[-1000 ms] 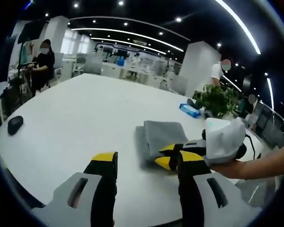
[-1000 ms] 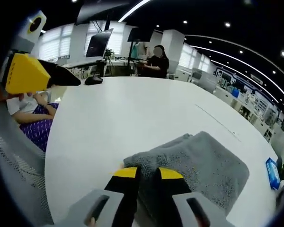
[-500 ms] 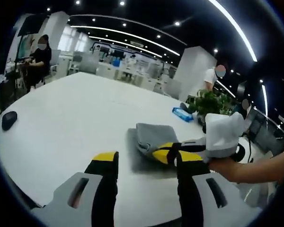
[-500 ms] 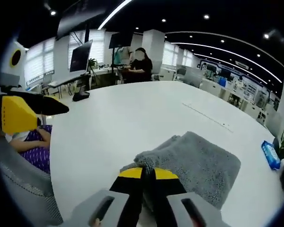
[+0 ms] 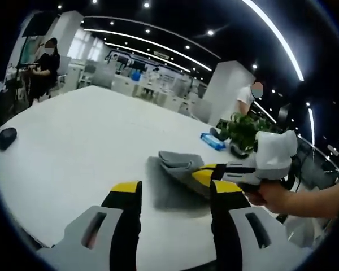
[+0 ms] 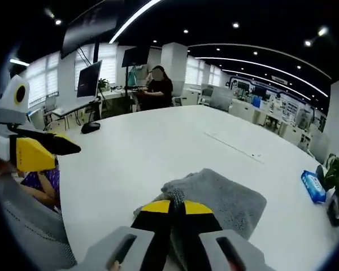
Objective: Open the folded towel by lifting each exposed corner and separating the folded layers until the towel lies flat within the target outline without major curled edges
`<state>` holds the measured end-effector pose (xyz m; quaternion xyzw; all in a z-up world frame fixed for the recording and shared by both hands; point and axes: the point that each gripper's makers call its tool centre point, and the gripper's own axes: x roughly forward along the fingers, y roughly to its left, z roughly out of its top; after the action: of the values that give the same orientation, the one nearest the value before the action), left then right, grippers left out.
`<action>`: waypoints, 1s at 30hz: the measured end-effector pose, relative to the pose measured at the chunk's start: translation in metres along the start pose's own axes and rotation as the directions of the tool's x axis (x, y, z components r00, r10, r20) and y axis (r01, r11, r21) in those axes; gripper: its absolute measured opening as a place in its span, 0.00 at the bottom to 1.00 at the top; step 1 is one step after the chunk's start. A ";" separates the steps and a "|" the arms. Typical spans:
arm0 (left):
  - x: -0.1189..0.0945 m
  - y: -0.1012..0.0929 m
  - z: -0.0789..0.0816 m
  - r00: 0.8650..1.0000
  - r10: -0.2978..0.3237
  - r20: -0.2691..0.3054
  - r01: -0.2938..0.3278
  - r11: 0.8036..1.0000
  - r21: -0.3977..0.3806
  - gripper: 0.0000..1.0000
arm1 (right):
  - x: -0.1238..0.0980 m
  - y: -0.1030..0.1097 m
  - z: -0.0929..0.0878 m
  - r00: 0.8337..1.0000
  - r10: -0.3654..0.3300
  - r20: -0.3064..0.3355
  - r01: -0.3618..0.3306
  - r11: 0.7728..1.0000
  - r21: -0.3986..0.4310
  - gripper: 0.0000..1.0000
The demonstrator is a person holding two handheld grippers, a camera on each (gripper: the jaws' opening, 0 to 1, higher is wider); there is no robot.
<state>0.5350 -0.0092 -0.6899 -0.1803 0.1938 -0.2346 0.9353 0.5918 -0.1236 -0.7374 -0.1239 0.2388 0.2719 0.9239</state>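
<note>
Pinching the towel (image 6: 226,195) at its near corner: right gripper (image 6: 177,208) has its yellow-tipped jaws pressed together on the grey cloth, which bunches up just above the tips at 12 o'clock. Towel still folded, lying on the white table (image 6: 158,141), running toward 2 o'clock in the right gripper view. In the left gripper view the towel (image 5: 178,169) sits at 1 o'clock from the left gripper (image 5: 174,189), with the right gripper (image 5: 214,174) coming in from 3 o'clock, held by a hand (image 5: 268,195); the gripped corner is raised off the layer beneath. Left gripper jaws stand wide apart, nothing between them, hovering short of the towel. It also shows at 9 o'clock in the right gripper view (image 6: 37,152). Blue pack (image 6: 314,186) at 3 o'clock, plant (image 5: 243,129) behind it, black mouse (image 5: 7,138) at 9 o'clock in the left gripper view.
</note>
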 end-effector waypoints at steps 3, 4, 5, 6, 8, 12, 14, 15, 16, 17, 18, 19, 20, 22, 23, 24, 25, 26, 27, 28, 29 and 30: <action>0.000 0.003 -0.001 1.000 0.001 -0.008 -0.001 0.999 -0.042 0.47 | -0.004 -0.005 0.001 1.000 -0.003 0.006 0.003 1.000 0.008 0.02; 0.000 0.003 -0.001 1.000 0.001 -0.008 -0.001 0.999 -0.044 0.47 | -0.005 -0.006 0.001 1.000 -0.005 0.007 0.005 1.000 0.010 0.02; 0.001 0.003 -0.001 1.000 0.002 -0.009 -0.003 0.999 -0.044 0.47 | -0.006 -0.008 0.001 1.000 -0.011 0.010 0.011 1.000 0.013 0.02; 0.001 0.003 -0.003 1.000 0.004 -0.018 -0.004 0.999 -0.042 0.47 | -0.008 -0.010 0.001 1.000 -0.016 0.015 0.015 1.000 0.018 0.02; 0.002 0.002 -0.004 1.000 0.008 -0.026 -0.009 0.999 -0.030 0.46 | -0.011 -0.013 0.001 1.000 -0.022 0.019 0.022 0.999 0.028 0.02; 0.003 0.002 -0.008 0.999 0.012 -0.046 -0.013 1.000 -0.015 0.46 | -0.017 -0.019 0.001 0.999 -0.042 0.025 0.041 0.998 0.039 0.02; 0.003 0.002 -0.010 0.998 0.012 -0.054 -0.013 1.000 -0.019 0.46 | -0.020 -0.023 0.001 0.998 -0.052 0.027 0.050 0.997 0.051 0.02; 0.003 0.002 -0.010 0.998 0.012 -0.057 -0.013 1.000 -0.022 0.45 | -0.021 -0.025 0.001 0.998 -0.057 0.027 0.055 0.997 0.055 0.02; 0.003 0.002 -0.010 0.998 0.012 -0.058 -0.013 1.000 -0.023 0.45 | -0.023 -0.027 0.002 0.997 -0.065 0.030 0.063 0.996 0.057 0.02; 0.003 0.002 -0.011 0.998 0.013 -0.059 -0.015 1.000 -0.021 0.45 | -0.024 -0.028 0.002 0.997 -0.067 0.031 0.065 0.996 0.057 0.02; 0.003 0.002 -0.011 0.998 0.014 -0.059 -0.015 1.000 -0.020 0.45 | -0.026 -0.029 0.002 0.997 -0.072 0.033 0.070 0.996 0.057 0.02; 0.003 0.002 -0.010 0.998 0.014 -0.058 -0.015 1.000 -0.019 0.45 | -0.028 -0.030 0.003 0.997 -0.074 0.033 0.072 0.996 0.058 0.02; 0.003 0.002 -0.011 0.998 0.012 -0.059 -0.013 1.000 -0.019 0.45 | -0.030 -0.032 0.003 0.996 -0.077 0.035 0.075 0.995 0.060 0.02; 0.003 0.001 -0.012 0.998 0.010 -0.064 -0.011 1.000 -0.015 0.45 | -0.032 -0.035 0.002 0.996 -0.080 0.034 0.078 0.995 0.062 0.02; 0.003 0.000 -0.013 0.998 0.010 -0.069 -0.010 1.000 -0.010 0.45 | -0.033 -0.038 0.001 0.996 -0.085 0.034 0.083 0.995 0.059 0.02; 0.003 0.000 -0.013 0.997 0.009 -0.070 -0.010 1.000 -0.007 0.45 | -0.035 -0.039 0.000 0.995 -0.090 0.034 0.088 0.994 0.057 0.02; 0.003 -0.001 -0.013 0.998 0.008 -0.070 -0.009 1.000 -0.003 0.45 | -0.036 -0.040 0.000 0.995 -0.093 0.034 0.091 0.994 0.058 0.02; 0.003 -0.002 -0.013 0.998 0.007 -0.069 -0.007 1.000 0.003 0.45 | -0.038 -0.043 -0.001 0.995 -0.095 0.034 0.093 0.994 0.062 0.02; 0.003 -0.002 -0.013 0.998 0.007 -0.070 -0.006 1.000 0.006 0.45 | -0.039 -0.044 -0.001 0.995 -0.098 0.034 0.095 0.993 0.064 0.02; 0.004 -0.002 -0.013 0.997 0.005 -0.071 -0.005 1.000 0.009 0.45 | -0.041 -0.046 -0.001 0.994 -0.104 0.036 0.101 0.993 0.063 0.02; 0.004 -0.002 -0.013 0.997 0.004 -0.073 -0.003 1.000 0.010 0.45 | -0.042 -0.047 -0.001 0.994 -0.106 0.036 0.104 0.993 0.062 0.02; 0.004 -0.003 -0.014 0.997 0.002 -0.077 -0.002 1.000 0.010 0.45 | -0.043 -0.048 -0.002 0.993 -0.108 0.037 0.106 0.992 0.065 0.02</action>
<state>0.5311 -0.0171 -0.7019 -0.1661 0.2289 -0.2415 0.9283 0.5865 -0.1830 -0.7122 -0.1018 0.2218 0.2167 0.9452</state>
